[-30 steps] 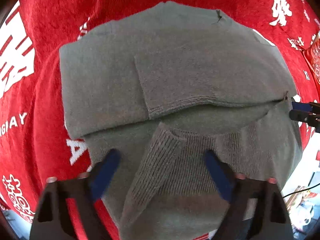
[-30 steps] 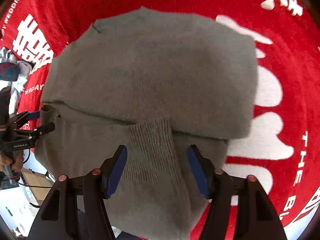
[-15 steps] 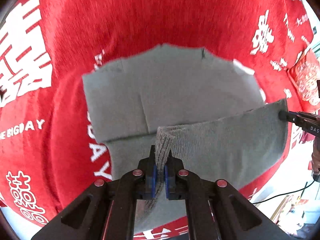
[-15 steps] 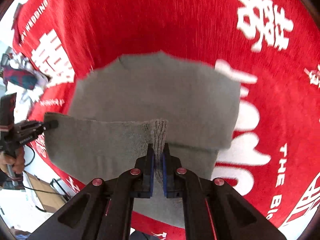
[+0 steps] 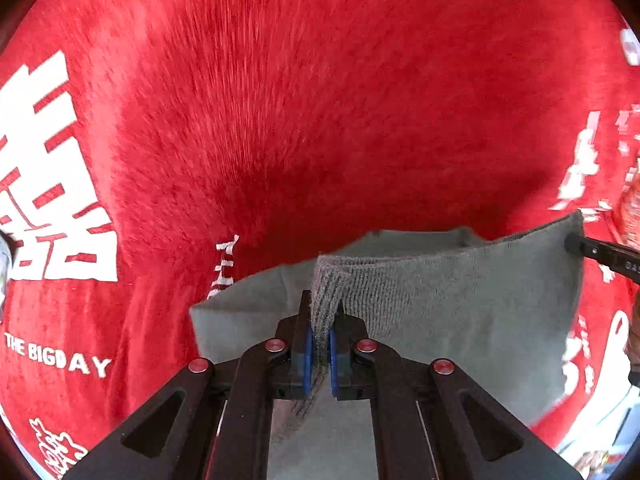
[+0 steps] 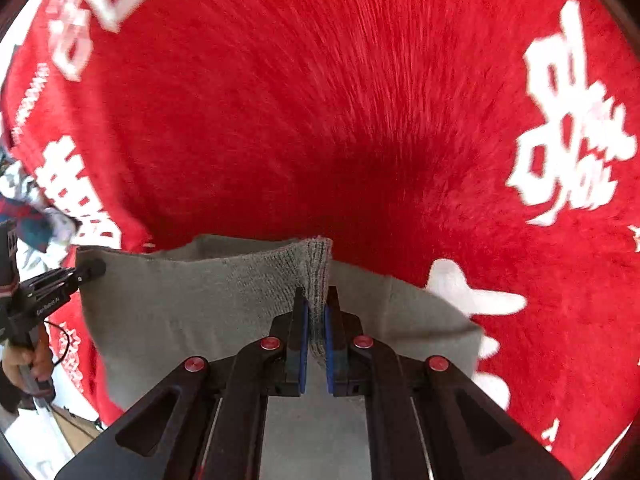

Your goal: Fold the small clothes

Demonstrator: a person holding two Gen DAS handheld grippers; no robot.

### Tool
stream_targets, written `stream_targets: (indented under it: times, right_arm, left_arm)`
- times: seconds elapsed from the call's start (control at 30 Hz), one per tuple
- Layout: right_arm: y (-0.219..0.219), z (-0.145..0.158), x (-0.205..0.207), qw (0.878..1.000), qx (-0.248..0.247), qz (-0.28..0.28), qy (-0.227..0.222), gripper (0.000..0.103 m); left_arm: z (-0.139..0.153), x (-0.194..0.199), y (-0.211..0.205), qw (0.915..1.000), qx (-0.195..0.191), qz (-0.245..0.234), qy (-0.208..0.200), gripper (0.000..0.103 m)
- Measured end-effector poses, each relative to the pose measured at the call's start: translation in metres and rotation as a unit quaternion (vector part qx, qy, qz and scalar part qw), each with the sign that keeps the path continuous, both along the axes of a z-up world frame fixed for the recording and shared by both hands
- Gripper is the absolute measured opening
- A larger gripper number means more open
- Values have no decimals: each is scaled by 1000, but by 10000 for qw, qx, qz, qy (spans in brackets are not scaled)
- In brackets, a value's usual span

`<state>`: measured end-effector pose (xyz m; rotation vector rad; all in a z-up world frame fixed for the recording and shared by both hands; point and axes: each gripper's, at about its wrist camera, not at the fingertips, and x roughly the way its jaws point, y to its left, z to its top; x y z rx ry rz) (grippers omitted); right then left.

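The left tongs [image 5: 319, 344] are clenched on a ribbed edge of the grey sweater [image 5: 460, 304], a pinch of the knit standing up between the blue pads [image 5: 307, 350]. The right tongs [image 6: 315, 332] are clenched the same way on the other ribbed corner of the sweater [image 6: 192, 304], the fabric bunched between their blue pads [image 6: 303, 336]. Between the two grips the lifted edge runs as a taut grey band, raised off the red cloth [image 5: 300, 100] with white lettering that covers the surface below; the rest of the sweater hangs and lies under it, with a folded layer showing behind the raised edge. In the left wrist view the right tongs appear at the far right edge, nipping the corner of the band. In the right wrist view the left tongs appear at the far left, held by a hand [image 6: 28, 360] on the grip. The cloth is streaked with blur in both views.
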<state>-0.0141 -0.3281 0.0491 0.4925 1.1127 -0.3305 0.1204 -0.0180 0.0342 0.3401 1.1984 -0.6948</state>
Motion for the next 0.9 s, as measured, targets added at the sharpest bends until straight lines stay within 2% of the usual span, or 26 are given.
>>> stream_targets:
  times: [0.1,0.2,0.27,0.33,0.4,0.43,0.47,0.6,0.7,0.8,0.9]
  right_arm:
    - [-14,-45,15,9992,173,-165,334,7]
    - [-23,-77,18,9975,403,-336,475,7]
    - [-26,-89,18,9963,536,-455,498,7]
    - [-29,-97,15,9948,656,-619,470,8]
    - [-33,-96,11,9922,808,-884,358,8]
    - [-36,-95,8,9904,847,-1043,328,8]
    - [-39,-93,5,9887,866,-1182,312,8]
    - [-50,-90,-4,9812,949,-1645,355,7]
    - [-55,-80,-5,9785,453,-1908,642,14]
    - [-53,-69,-26,9718,1117,-2072,165,15]
    - [-36,-57,-42,9720,1482,-1822,-66,15]
  left_arm:
    - [-48,14,-13,9990,363,215,112,7]
    - [-80,19,-18,9976,568,328,236,7]
    - [-91,20,-19,9971,637,359,197,7]
    - [-93,21,-18,9972,638,363,117,9]
    - [-93,23,-16,9962,746,443,21,29]
    - [-93,26,-12,9948,856,547,-108,50]
    - [-91,30,-7,9929,940,677,-252,60]
    - [-85,47,16,9889,1011,1059,-251,60]
    - [-77,50,30,9855,1152,1198,-342,59]
    - [-63,44,44,9881,924,1215,-160,59]
    - [-51,20,58,9917,719,1068,60,59]
